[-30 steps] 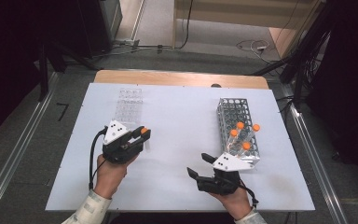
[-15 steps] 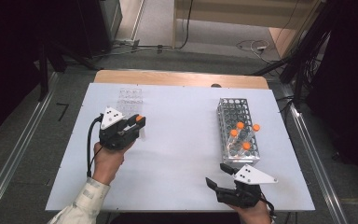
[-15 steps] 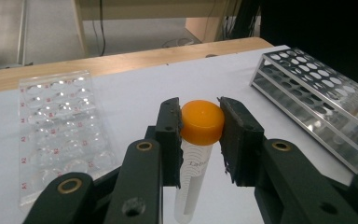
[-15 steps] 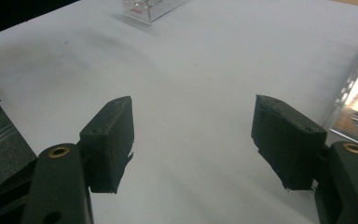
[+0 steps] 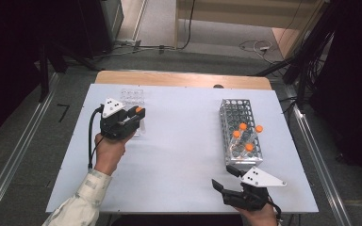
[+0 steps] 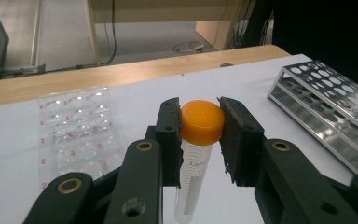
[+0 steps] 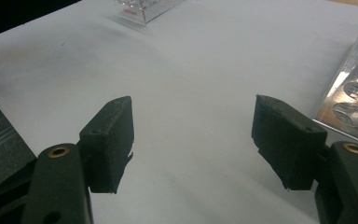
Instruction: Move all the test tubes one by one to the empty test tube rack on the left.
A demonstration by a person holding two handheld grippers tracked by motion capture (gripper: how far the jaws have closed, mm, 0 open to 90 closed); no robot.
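My left gripper (image 6: 200,128) is shut on a clear tube with an orange cap (image 6: 201,122); the pads press on the cap and the tube hangs below them. In the high view this gripper (image 5: 136,114) is at the left of the white table, just in front of a clear well plate (image 5: 133,96), with the tube's orange cap (image 5: 139,109) showing at its tip. The right gripper (image 5: 225,178) rests low near the front edge, below the metal tube rack (image 5: 231,109). Its jaws stand wide open (image 7: 193,140) with bare table between them. Several orange-capped tubes (image 5: 242,127) stand in the rack.
The clear well plate (image 6: 77,128) lies at the back left, close under the held tube. The rack (image 6: 326,107) runs along the right side. A wooden strip (image 5: 184,79) edges the table's far side. Metal rails flank both sides of the table.
The left hand has carried the tube away from me and to the left, toward the well plate. The right gripper has drawn back from the rack toward the front edge, jaws still open.
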